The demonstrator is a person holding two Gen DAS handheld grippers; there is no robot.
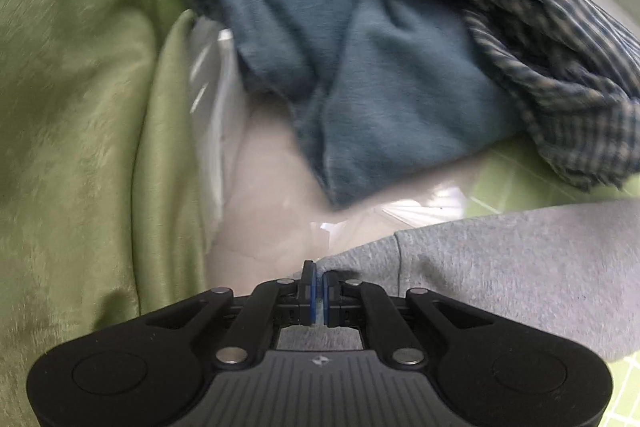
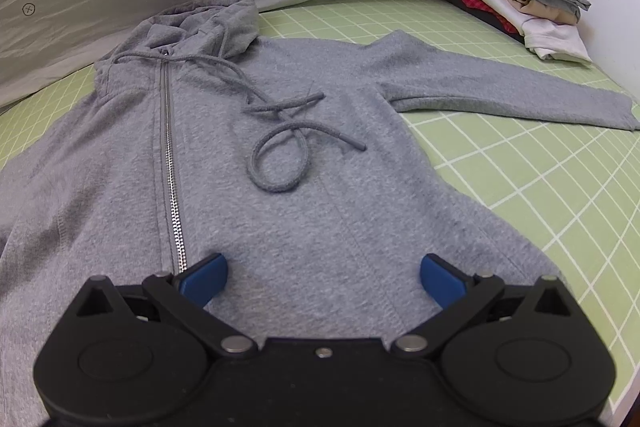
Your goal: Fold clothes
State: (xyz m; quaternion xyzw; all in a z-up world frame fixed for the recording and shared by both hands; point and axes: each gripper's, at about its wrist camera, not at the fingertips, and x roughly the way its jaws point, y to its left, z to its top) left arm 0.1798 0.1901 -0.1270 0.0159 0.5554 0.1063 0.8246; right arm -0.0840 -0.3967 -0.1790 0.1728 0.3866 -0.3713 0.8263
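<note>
The gray hoodie (image 2: 280, 155) lies flat (zipper up) across the frame's middle on the green grid mat (image 2: 540, 187). The right gripper (image 2: 322, 277) is spread wide over its hem. The left gripper (image 1: 319, 285) pinches gray fabric at lower center.

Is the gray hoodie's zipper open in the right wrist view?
No, the zipper on the gray hoodie runs closed from the hem area up to the collar, with both front panels joined.

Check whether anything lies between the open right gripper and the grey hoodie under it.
Nothing visible does. The right gripper hangs open directly over the grey hoodie near its hem; only the hoodie's own zipper and drawstring lie further up on it.
</note>
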